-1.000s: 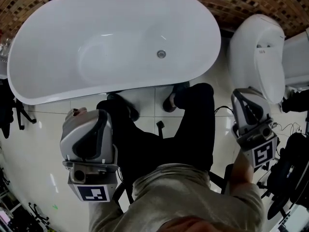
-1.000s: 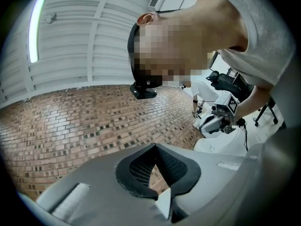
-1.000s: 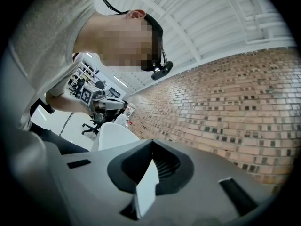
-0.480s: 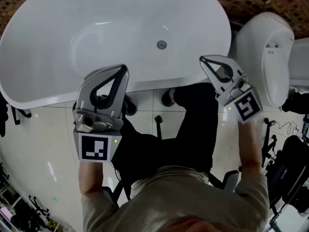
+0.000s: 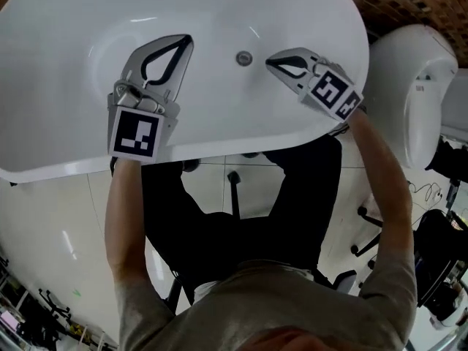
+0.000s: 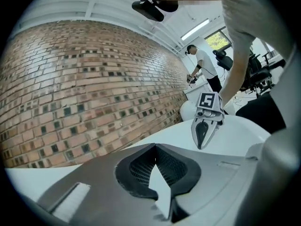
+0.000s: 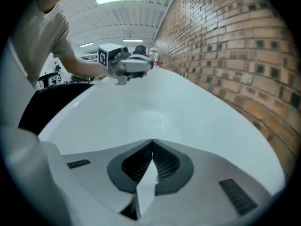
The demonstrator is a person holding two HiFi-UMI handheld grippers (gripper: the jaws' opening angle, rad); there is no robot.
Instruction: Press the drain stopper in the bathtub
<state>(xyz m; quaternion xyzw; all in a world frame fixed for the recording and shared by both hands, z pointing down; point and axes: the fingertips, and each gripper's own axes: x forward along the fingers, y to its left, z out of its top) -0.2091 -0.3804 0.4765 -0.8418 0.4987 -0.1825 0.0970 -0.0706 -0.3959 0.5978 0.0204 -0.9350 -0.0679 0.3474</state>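
Observation:
In the head view, the small round metal drain stopper (image 5: 243, 58) sits in the floor of the white bathtub (image 5: 66, 115). Both grippers hover over the tub with their jaws shut and nothing between them. My left gripper (image 5: 188, 39) points into the tub to the left of the stopper. My right gripper (image 5: 268, 61) has its tips just right of the stopper, apart from it. The left gripper view shows my left gripper's (image 6: 154, 146) tips meeting, with the right gripper (image 6: 206, 126) beyond. In the right gripper view, my right gripper (image 7: 152, 141) faces the tub wall (image 7: 202, 112), with the stopper hidden.
A white toilet (image 5: 409, 86) stands right of the tub. A brick wall (image 6: 84, 79) runs behind the tub. The operator's dark-trousered legs (image 5: 292, 196) stand on the pale tiled floor (image 5: 44, 225) by the tub's near rim. Another person (image 6: 203, 66) stands far off.
Both grippers have risen from beside the operator's legs and reached forward over the tub rim. The right gripper now sits close to the stopper. The head camera has leaned further over the tub.

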